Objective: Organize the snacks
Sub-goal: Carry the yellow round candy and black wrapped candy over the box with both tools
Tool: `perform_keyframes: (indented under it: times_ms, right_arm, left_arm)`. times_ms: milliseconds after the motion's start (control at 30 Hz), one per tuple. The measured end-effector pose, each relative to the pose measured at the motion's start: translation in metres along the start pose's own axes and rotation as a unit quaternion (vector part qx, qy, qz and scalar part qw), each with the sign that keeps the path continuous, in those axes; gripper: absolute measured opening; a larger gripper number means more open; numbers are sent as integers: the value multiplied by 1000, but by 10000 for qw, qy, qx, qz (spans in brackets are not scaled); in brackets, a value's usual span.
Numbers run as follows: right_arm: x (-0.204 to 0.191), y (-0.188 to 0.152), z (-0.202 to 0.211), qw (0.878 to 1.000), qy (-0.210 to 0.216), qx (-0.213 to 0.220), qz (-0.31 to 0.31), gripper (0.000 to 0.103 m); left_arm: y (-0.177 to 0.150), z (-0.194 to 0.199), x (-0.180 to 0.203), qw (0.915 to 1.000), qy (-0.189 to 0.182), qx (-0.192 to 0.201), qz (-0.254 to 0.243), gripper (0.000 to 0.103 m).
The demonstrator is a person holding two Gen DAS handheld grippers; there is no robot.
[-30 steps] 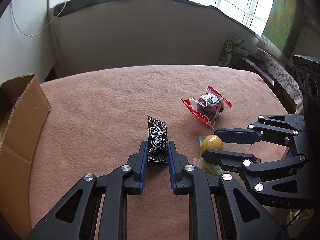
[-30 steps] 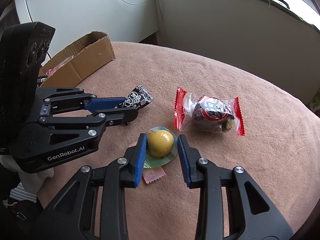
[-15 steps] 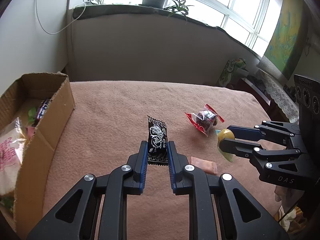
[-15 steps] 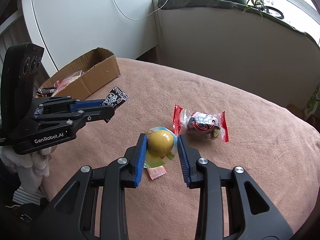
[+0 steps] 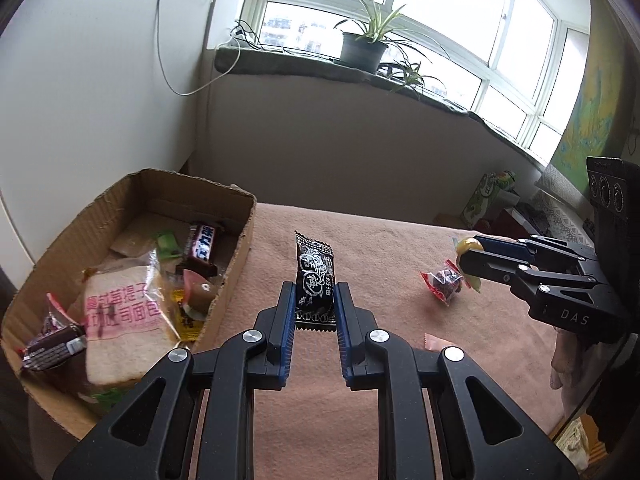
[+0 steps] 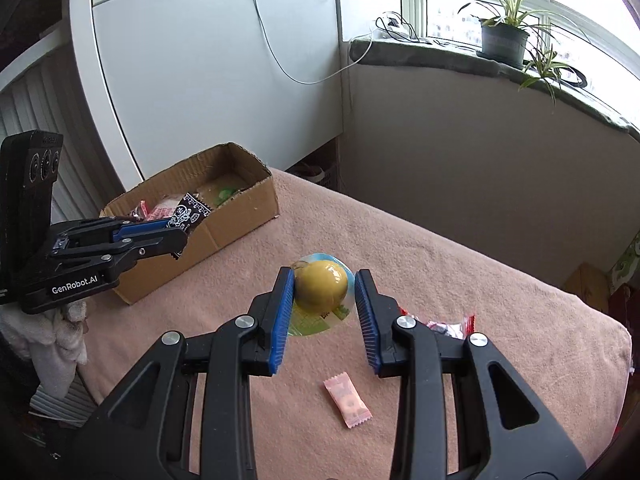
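Black sachet [image 5: 315, 276] is pinched by its lower half in your left gripper [image 5: 315, 322], jaws closed right down on the foil, top end sticking up free. It is off the blanket [image 5: 400, 380] and beside the near wall of the cardboard box [image 5: 236, 264], not yet over the opening. Yellow ball snack [image 6: 321, 291], on its round green-and-blue wrapper, sits between the blue pads of your right gripper [image 6: 322, 312]; jaws part-way closed on it, and it is lifted clear of the blanket. Box already holds a bread packet [image 5: 120, 320], a chocolate bar [image 5: 201, 243] and other wrappers. Judgement: step in hand is carrying both pieces to the box. Bring the sachet fully past the cardboard rim before letting go, and release it low so it lands flat on the pile. Keep steady pressure on the ball; it is round and could roll out. Left on the blanket: red-ended packet [image 5: 444, 280] and small pink sweet [image 6: 347, 405].
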State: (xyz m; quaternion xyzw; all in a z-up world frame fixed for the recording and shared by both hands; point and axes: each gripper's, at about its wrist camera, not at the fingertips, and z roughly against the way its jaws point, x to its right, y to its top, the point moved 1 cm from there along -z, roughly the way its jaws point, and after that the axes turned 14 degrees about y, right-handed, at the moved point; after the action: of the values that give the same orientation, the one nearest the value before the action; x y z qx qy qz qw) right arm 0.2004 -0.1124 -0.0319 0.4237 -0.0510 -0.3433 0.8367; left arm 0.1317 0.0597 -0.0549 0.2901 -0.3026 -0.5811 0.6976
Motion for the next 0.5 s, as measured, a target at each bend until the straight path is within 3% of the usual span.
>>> perform_keyframes:
  times_ms: [500]
  right_arm:
    - [-54,76,-72,9977,408,-38,536,33]
  left_arm:
    - [14,18,-79,9963,664,301,460,17]
